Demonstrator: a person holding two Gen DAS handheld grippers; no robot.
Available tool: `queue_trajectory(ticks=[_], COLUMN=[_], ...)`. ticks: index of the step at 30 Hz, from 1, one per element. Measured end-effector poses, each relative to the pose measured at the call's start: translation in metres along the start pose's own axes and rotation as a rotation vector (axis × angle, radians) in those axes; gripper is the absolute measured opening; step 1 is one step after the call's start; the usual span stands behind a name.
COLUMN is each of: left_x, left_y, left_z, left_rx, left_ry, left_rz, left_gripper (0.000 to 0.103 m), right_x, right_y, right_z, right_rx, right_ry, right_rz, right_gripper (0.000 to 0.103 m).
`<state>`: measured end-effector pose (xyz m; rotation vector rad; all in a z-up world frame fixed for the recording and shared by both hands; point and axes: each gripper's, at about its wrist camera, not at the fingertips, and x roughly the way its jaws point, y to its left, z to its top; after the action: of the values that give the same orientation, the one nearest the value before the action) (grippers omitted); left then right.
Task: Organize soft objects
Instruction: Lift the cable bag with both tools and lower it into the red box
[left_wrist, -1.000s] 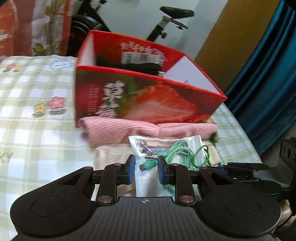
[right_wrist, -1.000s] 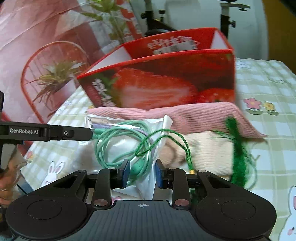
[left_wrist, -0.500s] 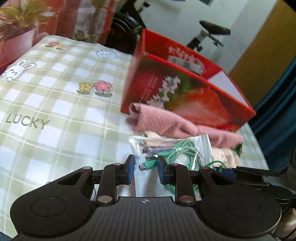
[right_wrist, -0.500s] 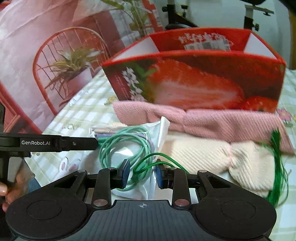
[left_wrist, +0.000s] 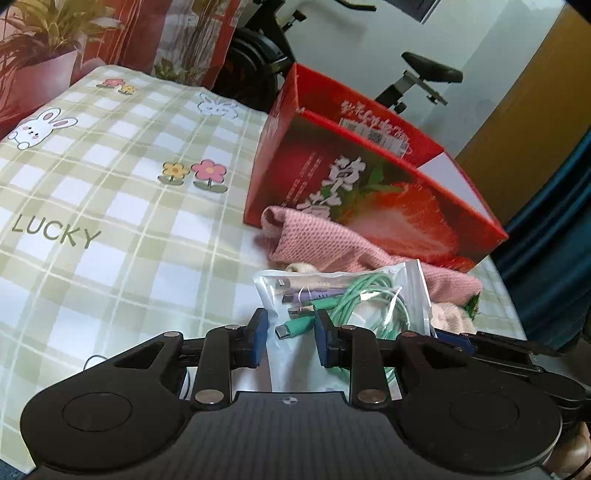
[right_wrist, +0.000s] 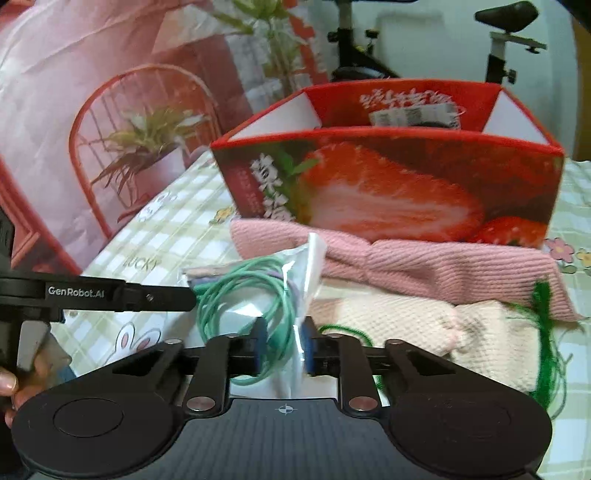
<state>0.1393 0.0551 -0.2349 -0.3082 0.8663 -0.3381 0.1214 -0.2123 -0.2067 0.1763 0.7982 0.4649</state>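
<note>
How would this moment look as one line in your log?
left gripper: on cable bag | right gripper: just closing on bag | red box: behind | pink knit: on table

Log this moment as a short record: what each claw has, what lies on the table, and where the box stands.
left claw: closed on the cable bag
right claw: jaws just closing, bag between them
box: red, open top, behind the cloths
pink cloth: against the box front
cream cloth: in front of the pink one
green string: lying over the cream cloth's right end
table: checked cover
</note>
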Motion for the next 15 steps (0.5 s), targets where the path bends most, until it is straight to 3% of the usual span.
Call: queue_trajectory(ticks=[6, 15], left_x=[-0.009, -0.034], left_y=[-0.012, -0.048], left_z=[0.013, 0.072], left_rx=[0.039, 0.141], left_ry=[-0.041, -0.16], left_rz=[-0.021, -0.066], left_gripper=[0.028, 0.028], right_x=[-0.014, -0.042], right_y=[-0.002, -0.009], right_z=[0.009, 0.059], right_rx=[-0.002, -0.014], right_ry=[-0.061, -0.193], right_rz=[0.002, 0.015], right_gripper=[0.016, 0.016])
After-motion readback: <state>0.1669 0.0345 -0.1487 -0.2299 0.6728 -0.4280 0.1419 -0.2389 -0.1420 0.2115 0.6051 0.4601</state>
